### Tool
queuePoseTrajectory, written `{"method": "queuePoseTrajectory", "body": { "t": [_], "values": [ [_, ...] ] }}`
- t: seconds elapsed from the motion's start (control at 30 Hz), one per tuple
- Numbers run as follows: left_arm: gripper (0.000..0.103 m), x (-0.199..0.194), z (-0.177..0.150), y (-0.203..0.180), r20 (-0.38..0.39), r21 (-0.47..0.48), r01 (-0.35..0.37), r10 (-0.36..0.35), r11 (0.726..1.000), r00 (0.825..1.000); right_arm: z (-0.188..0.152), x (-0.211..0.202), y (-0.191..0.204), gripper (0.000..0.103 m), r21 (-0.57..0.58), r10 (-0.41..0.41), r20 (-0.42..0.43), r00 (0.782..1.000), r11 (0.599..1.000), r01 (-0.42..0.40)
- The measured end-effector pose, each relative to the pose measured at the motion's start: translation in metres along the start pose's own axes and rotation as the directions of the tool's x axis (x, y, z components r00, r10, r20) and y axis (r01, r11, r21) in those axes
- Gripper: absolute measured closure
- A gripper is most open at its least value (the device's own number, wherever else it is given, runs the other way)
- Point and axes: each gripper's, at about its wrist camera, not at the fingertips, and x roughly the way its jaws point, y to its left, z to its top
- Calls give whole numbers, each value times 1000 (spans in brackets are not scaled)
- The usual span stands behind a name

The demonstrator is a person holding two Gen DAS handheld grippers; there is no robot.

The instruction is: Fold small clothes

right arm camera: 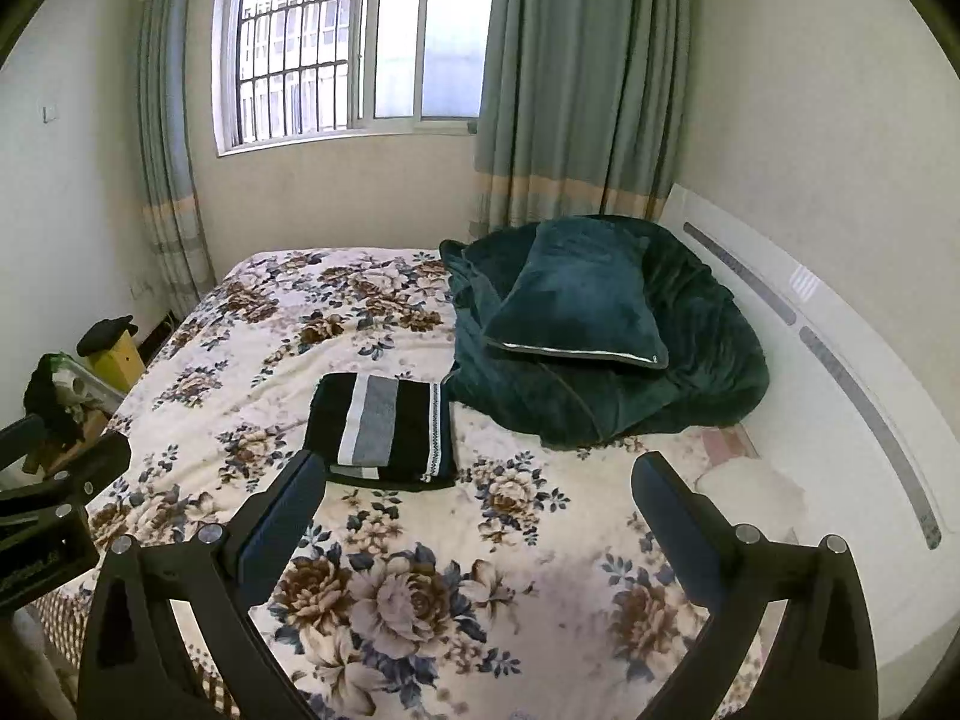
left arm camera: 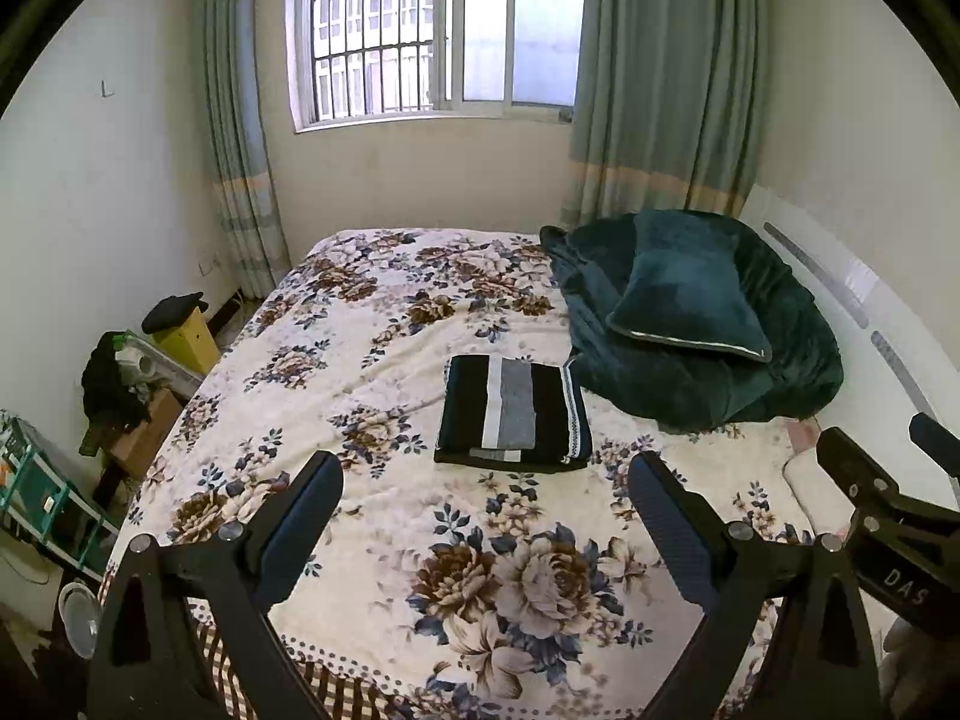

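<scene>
Striped knit garment (left arm camera: pixel 513 413), folded rectangle, floral bedspread (left arm camera: pixel 384 360)

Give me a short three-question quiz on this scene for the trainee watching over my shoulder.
1. True or false: the left gripper is clamped on the striped garment.
2. What lies on top of the heaped dark green blanket? A) a yellow box B) a dark green pillow C) a towel
3. Fill in: the striped garment lies folded on the ____ bedspread.

Key:
1. False. Both the left gripper and the right gripper are open and hold nothing.
2. B, the dark green pillow.
3. Floral.
</scene>
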Motion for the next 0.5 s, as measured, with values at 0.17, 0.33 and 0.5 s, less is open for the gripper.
{"method": "queuePoseTrajectory", "body": {
  "t": [0.17,0.33,0.5],
  "values": [
    [6,-9,-4,-3,7,3,-2,2,1000,1000,-3,-11,-4,0,-6,5,2,1000,1000,-5],
    [0,-15,-6,-1,17,-7,-6,6,1000,1000,-6,-16,-5,0,-15,1,7,1000,1000,-1],
    [0,-20,-3,-3,27,-8,-21,21,1000,999,-7,-18,-6,0,-14,8,8,1000,1000,-8]
  ]
}}
